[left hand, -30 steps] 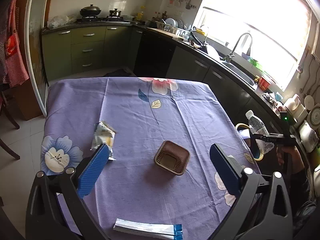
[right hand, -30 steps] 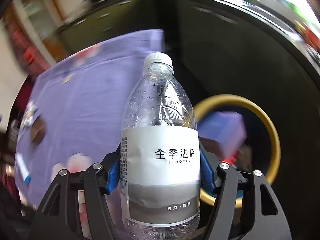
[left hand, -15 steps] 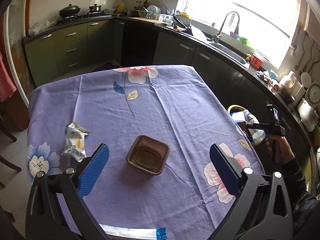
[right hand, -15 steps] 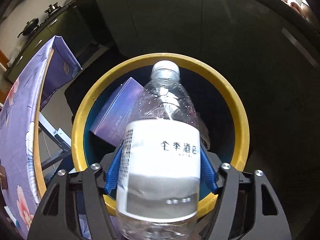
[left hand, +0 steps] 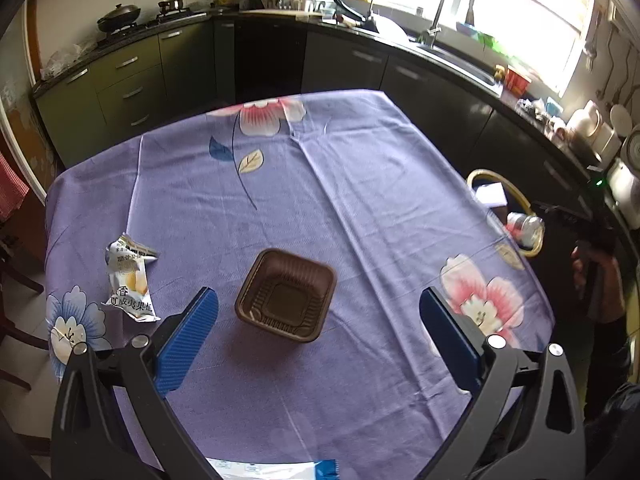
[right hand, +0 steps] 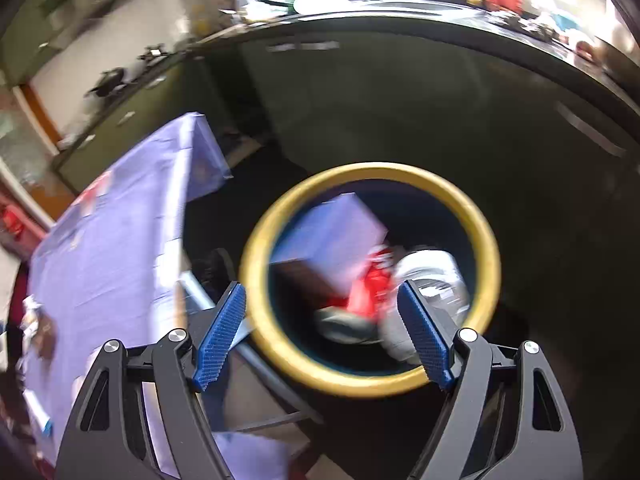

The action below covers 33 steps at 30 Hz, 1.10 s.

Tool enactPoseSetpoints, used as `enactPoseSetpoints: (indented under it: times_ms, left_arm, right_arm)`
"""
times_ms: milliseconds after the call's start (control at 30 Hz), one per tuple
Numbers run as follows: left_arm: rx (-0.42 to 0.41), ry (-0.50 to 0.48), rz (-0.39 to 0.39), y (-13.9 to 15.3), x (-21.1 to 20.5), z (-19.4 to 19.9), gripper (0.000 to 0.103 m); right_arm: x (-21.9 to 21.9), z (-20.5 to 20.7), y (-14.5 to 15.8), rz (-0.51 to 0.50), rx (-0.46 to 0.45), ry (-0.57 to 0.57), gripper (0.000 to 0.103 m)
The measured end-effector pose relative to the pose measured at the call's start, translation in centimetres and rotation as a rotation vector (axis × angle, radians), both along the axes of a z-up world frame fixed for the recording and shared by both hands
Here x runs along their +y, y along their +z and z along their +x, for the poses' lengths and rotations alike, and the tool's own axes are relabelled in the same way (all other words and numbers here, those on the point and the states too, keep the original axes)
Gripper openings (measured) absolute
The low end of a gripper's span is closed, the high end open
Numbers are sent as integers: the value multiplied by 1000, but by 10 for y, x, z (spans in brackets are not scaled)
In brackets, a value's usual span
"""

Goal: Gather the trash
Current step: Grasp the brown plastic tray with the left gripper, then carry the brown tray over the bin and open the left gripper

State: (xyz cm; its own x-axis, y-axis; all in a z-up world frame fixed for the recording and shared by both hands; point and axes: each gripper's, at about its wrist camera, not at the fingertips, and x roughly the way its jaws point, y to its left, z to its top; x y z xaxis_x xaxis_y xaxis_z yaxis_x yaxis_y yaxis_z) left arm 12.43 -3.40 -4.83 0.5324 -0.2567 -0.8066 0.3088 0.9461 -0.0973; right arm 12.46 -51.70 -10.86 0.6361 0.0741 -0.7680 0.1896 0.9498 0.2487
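My right gripper (right hand: 322, 330) hangs over the yellow-rimmed bin (right hand: 490, 264), its jaws opening with nothing between them. The clear water bottle (right hand: 430, 280) lies inside the bin beside a purple box (right hand: 334, 236) and red wrapping (right hand: 370, 280). My left gripper (left hand: 318, 334) stands open above the purple tablecloth (left hand: 360, 168), the brown plastic tray (left hand: 285, 294) just ahead between its fingers' line. A crumpled snack wrapper (left hand: 130, 278) lies left of the tray. A white and blue packet (left hand: 276, 469) pokes out at the near table edge. The bin (left hand: 480, 178) and bottle (left hand: 526, 229) also show past the table's right edge.
A person's hand (left hand: 592, 264) holds the right gripper at the table's right side. Kitchen cabinets (left hand: 132, 76), a sink with tap (left hand: 448, 8) and a crowded counter run behind and to the right. A chair (left hand: 12, 264) stands at the table's left.
The right gripper let go of the bottle, which dropped into the bin, and its jaws spread wider. The left gripper moved nearer the brown tray, which now sits more central.
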Motion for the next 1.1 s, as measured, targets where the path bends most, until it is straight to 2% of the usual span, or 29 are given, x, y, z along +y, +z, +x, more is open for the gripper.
enactPoseSetpoints:
  times_ms: [200,400,500,633,700,733,767,800,933,1100]
  left_arm:
    - [33,-36,117,-27,-4,13,96]
    - [92,-122,219,-62,-18,31,96]
    - [109,-131,241,-73,-20,38,96]
    - [104,-127,231,-77,-21,44,95]
    - [109,-127,221,-79,-20,47,85]
    - [117,-127,218,-80,-20,48,75]
    - [126,-127,211,-81,-19,49,70]
    - [130,-127,193,-80,-17,49,68]
    - [100,-126,202,-77,-18,46,67]
    - [63,-150,194,-60,-26,38,66]
  right_arm:
    - [46,-11,16,40,-44,121,78]
    - [77,-22,26,52,-57,213,78]
    - [92,-24,28,55,-65,252,78]
    - [107,-28,30,57,-63,295,78]
    - [110,-27,28,60,-60,306,78]
    - [111,-26,27,62,-58,308,78]
    - [113,-25,26,64,-56,314,78]
    - [114,-23,26,66,-55,319,78]
    - [120,-23,24,67,-52,340,78]
    - [123,-22,22,69,-50,358,78]
